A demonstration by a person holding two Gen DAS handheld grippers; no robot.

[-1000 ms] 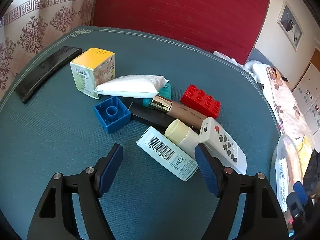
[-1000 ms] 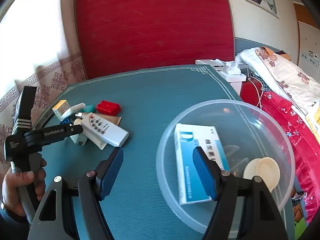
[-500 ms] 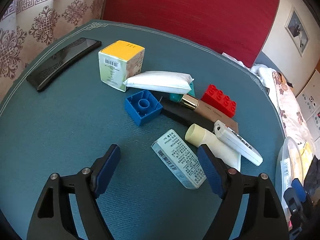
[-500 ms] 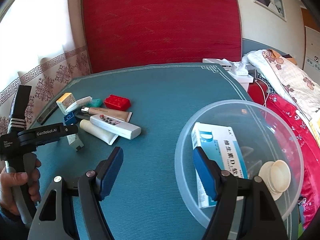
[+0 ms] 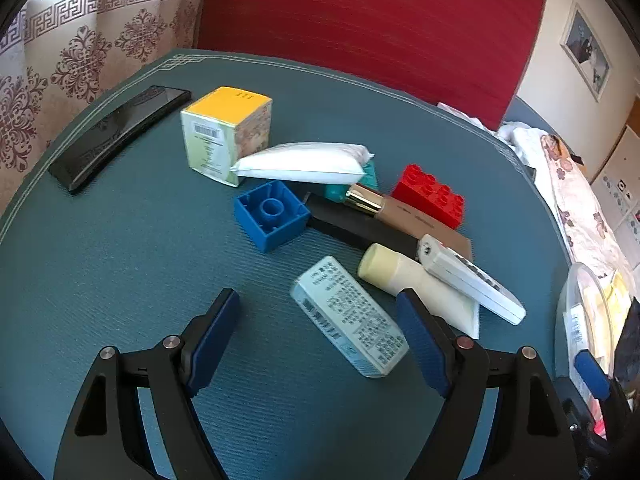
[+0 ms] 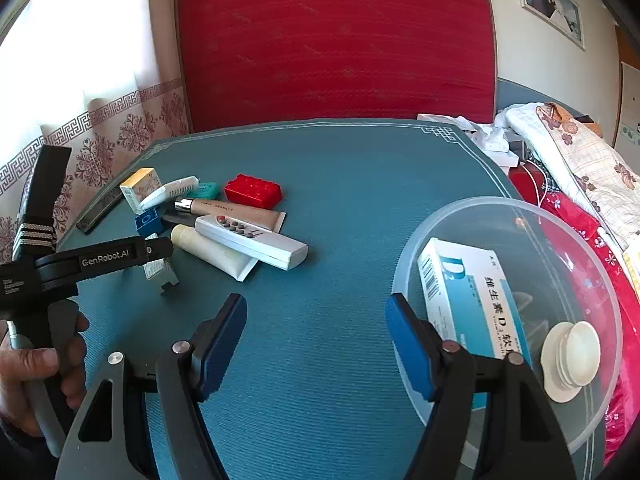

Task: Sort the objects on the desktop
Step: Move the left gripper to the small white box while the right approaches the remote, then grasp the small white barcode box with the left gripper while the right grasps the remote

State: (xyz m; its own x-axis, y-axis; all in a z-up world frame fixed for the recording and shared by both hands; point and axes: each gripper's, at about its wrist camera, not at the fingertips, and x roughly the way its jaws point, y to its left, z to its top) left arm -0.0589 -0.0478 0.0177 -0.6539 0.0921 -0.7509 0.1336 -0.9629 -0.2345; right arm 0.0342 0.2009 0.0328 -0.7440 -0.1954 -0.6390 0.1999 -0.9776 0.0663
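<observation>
Teal ribbed mat [image 5: 120, 280] covers the table, with a red panel [image 6: 336, 40] and a patterned curtain [image 5: 60, 60] behind it. We note the left gripper [image 5: 318, 334] with its jaws wide, nothing clamped — a pale blue printed carton [image 5: 348, 316] lies flat on the mat between the blue pads, nearer the right one, and we cannot tell if that pad touches it. Just beyond the carton sits the main cluster: a blue brick [image 5: 272, 216] upside down, a yellow-topped box [image 5: 226, 134] upright, a white pouch [image 5: 304, 162] leaning against that box, a teal item [image 5: 370, 178] partly hidden beneath the pouch, a brown tube with gold cap [image 5: 404, 216] lying on a black flat piece [image 5: 352, 228], a red brick [image 5: 430, 196], a cream tube [image 5: 416, 288] and a white remote [image 5: 468, 278] resting across the cream tube. A black phone-like slab [image 5: 120, 132] lies apart near the mat's far left edge. Right gripper [image 6: 316, 344] also stands wide and empty above bare mat — its right pad is just beside the rim of a clear plastic bowl [image 6: 520, 216]. Inside the bowl: 1 blue-and-white medicine box [image 6: 476, 300] and 1 cream round cap [image 6: 572, 356]. In the right wrist view a hand [image 6: 40, 364] grips the left tool's handle.
</observation>
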